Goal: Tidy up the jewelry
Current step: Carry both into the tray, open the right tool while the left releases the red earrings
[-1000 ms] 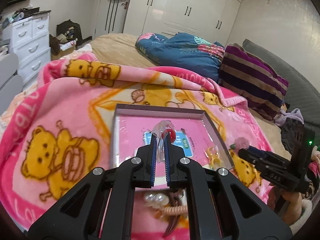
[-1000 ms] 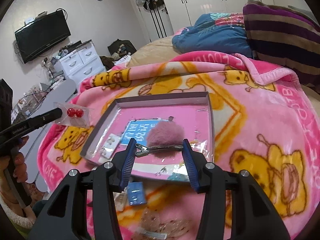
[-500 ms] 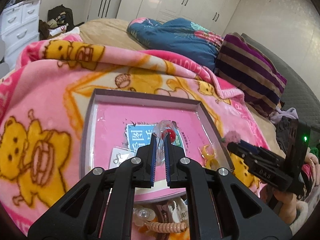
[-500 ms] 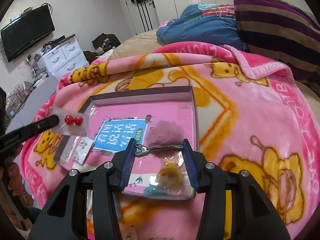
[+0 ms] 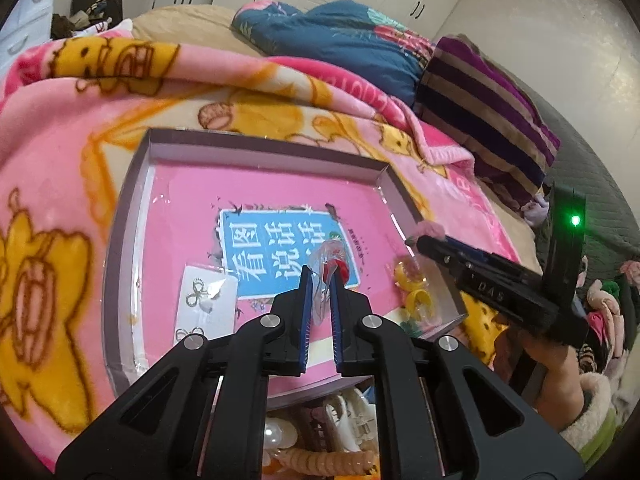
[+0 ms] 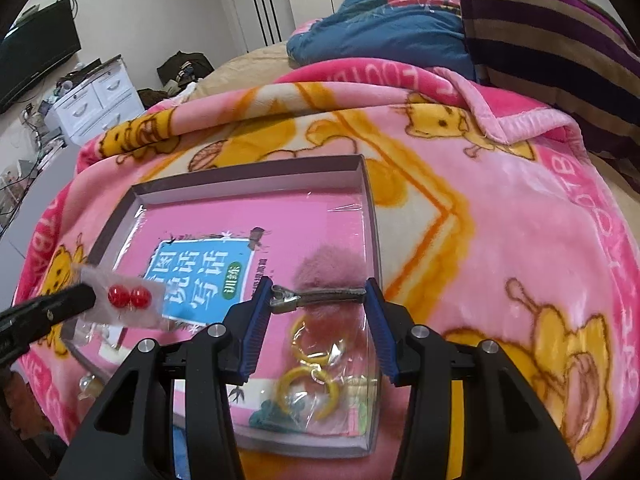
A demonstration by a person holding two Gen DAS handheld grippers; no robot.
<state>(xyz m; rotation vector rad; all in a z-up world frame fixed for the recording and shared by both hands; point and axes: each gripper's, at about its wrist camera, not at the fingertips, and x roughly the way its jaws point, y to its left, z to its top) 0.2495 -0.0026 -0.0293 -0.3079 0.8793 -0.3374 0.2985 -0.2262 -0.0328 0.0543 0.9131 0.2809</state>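
- Using the tray as the landmark for everything. It's a shallow box on the pink blanket, with a pink book filling its floor.
- Far left of the tray: an earring card lies flat near the left wall. It's fine where it is, but anything dropped carelessly could land on it and bury it.
- Left gripper hangs over the tray's middle, jaws squeezed narrow on a clear bag with two red beads in it. It only has an edge of the plastic, so my guess is the bag could slip out early or swing when released. Slick film might also cling to the pads instead of dropping.
- Right gripper is over the tray's right half, jaws fairly wide but clamped on a hair clip by its two ends, a pink pompom hanging off it. That end-to-end hold looks sketchy to me. A thin metal clip can pivot or pop out sideways if the squeeze shifts.
- Below it, by the tray's right wall, a bag of yellow hoops already sits in the tray. Letting the clip go straight down would probably pile it on top of those.
- Both grippers crowd the same tray, so a bump between them seems possible.
- The tray sits on soft blanket, so pushing down on it could tip it and slide stuff around.
- Near side, outside the tray: pearl pieces not yet sorted.
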